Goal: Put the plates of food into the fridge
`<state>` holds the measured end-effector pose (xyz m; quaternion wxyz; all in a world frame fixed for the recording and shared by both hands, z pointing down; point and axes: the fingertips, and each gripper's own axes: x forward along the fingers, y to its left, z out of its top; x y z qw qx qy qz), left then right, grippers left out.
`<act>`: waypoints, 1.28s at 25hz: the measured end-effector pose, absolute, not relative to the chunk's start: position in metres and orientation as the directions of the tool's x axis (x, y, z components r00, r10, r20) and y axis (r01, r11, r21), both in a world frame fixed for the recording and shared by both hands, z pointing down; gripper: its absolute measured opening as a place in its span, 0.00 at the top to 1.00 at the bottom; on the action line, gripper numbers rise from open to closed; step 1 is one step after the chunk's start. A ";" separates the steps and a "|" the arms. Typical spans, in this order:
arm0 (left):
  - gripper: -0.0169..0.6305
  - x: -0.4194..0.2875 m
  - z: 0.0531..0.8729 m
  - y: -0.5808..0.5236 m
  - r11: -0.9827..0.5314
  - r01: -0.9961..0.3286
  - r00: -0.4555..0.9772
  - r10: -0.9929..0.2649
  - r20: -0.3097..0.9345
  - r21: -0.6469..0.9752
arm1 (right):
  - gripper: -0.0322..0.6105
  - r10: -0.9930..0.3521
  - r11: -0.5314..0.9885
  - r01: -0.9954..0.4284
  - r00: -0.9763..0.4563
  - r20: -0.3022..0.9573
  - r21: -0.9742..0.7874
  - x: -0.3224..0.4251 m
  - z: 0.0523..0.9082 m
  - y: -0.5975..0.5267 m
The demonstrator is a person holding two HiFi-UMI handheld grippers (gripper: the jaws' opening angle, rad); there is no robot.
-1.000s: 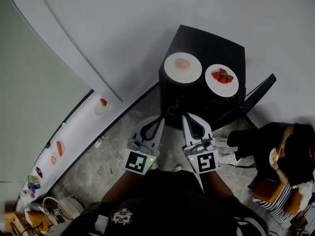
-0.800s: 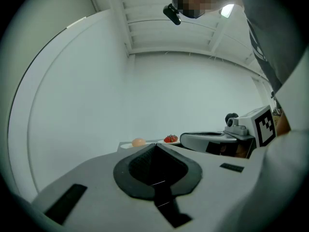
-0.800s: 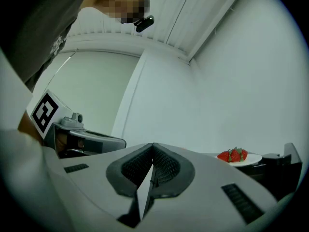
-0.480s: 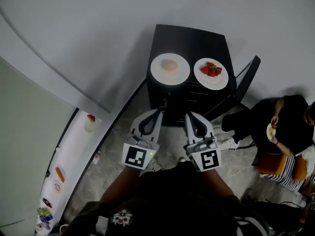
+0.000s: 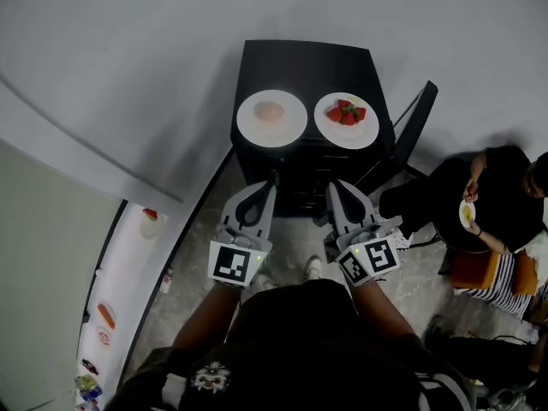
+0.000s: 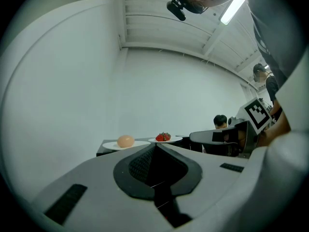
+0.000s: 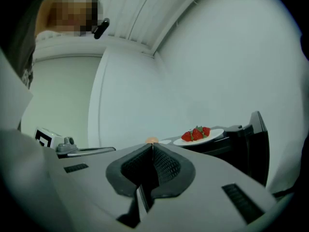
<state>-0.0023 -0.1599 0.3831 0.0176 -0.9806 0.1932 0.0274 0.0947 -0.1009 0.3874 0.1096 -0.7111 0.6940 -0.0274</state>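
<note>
We held the left hand-held gripper (image 5: 272, 182) and the right hand-held gripper (image 5: 334, 185) clenched on nothing, jaws together, aimed level at a boxy black table (image 5: 300, 62). Two round, smooth white plates lay flat, side by side along its near edge, with no long axis. The left plate (image 5: 293, 128) carried a pale rounded lump (image 5: 269, 111), the right plate (image 5: 346, 138) glossy red strawberries (image 5: 346, 113).

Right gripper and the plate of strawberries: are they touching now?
Apart. The head view shows the right gripper in front of the black cabinet, with a clear gap to the plate of strawberries on its top.
</note>
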 end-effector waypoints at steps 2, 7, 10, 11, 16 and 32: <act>0.94 0.003 0.385 -0.157 -0.927 -0.375 0.926 -0.375 -0.054 -0.005 | 0.91 -0.995 -0.001 -0.977 0.023 -0.099 -0.214 0.100 0.388 -0.102; 0.94 0.012 0.392 -0.151 -0.931 -0.365 0.930 -0.366 -0.045 0.016 | 0.87 -0.996 0.003 -0.956 0.023 -0.084 -0.292 0.115 0.388 -0.102; 0.94 0.016 0.395 -0.149 -0.932 -0.362 0.932 -0.362 -0.036 0.009 | 0.79 -0.996 -0.004 -0.886 0.048 -0.082 -0.464 0.133 0.394 -0.103; 0.94 0.016 0.396 -0.149 -0.933 -0.361 0.932 -0.361 -0.031 -0.001 | 0.78 -0.995 -0.010 -0.847 0.059 -0.076 -0.531 0.141 0.398 -0.104; 0.94 0.017 0.401 -0.149 -0.930 -0.368 0.930 -0.368 -0.011 -0.007 | 0.74 -0.992 -0.020 -0.652 0.105 -0.064 -0.758 0.170 0.411 -0.109; 0.94 0.011 0.400 -0.150 -0.924 -0.381 0.925 -0.381 0.002 0.008 | 0.68 -0.980 0.065 -0.138 0.177 -0.089 -0.988 0.209 0.418 -0.136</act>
